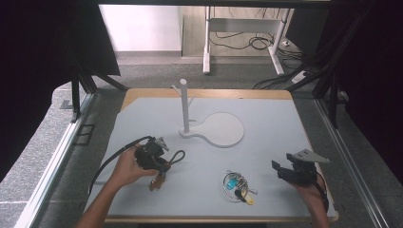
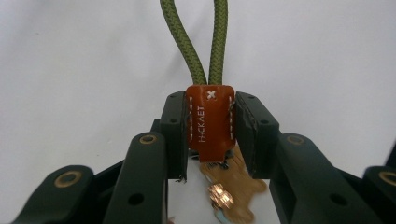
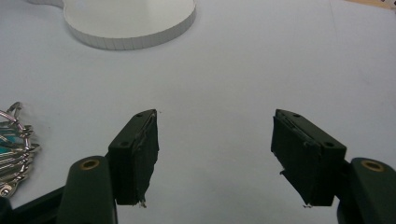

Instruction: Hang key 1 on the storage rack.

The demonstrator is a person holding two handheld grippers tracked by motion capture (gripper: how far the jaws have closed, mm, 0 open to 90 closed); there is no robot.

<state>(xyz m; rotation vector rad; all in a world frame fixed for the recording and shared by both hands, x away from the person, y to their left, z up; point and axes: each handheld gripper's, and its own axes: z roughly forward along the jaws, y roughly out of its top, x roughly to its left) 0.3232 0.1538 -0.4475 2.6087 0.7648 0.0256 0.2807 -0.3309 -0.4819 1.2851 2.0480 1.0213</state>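
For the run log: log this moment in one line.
left hand-held gripper: shut on leather key fob | right hand-held gripper: open, empty | key bunch: on table

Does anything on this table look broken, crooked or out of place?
Nothing is spilled or broken. The only wear is on the right gripper: the padding on its open fingers looks frayed at the edges.

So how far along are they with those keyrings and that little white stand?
Early, it seems. Nothing hangs on the stand yet; its pegs are bare. In hand: the left gripper is shut on the orange leather tab of the green-cord keyring. Left: the key bunch lies on the table, with the right gripper open beside it. Hanging them is my guess at the goal.
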